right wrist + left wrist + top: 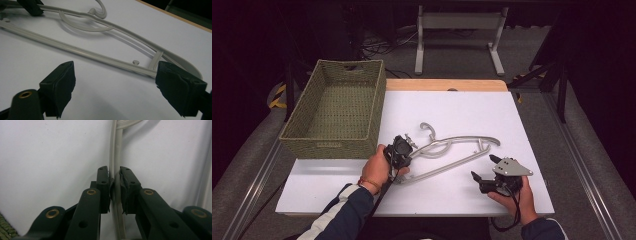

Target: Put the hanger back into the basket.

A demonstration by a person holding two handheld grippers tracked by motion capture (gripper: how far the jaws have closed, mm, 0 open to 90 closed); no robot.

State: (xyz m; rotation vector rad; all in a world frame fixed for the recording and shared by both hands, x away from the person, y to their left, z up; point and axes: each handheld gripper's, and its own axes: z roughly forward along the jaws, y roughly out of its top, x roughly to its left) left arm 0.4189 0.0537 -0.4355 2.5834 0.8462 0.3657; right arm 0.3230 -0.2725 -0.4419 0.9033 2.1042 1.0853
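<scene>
The grey plastic hanger (452,150) lies flat on the white surface (452,200), just right of the woven basket (337,107). The left gripper (403,151) has its fingers (103,185) clamped on the hanger's arm near the left end. The right gripper (484,172) rests near the other end, its fingers (60,85) wide apart, holding nothing. Judgement: grasp made; lifting and placing are not yet done.

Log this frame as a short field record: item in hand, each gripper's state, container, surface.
item: grey plastic hanger, lying flat on the white table
left gripper: shut on the hanger's arm near its left end
right gripper: open, holding nothing, just short of the hanger's right end
container: woven basket, far left, nothing in it
</scene>
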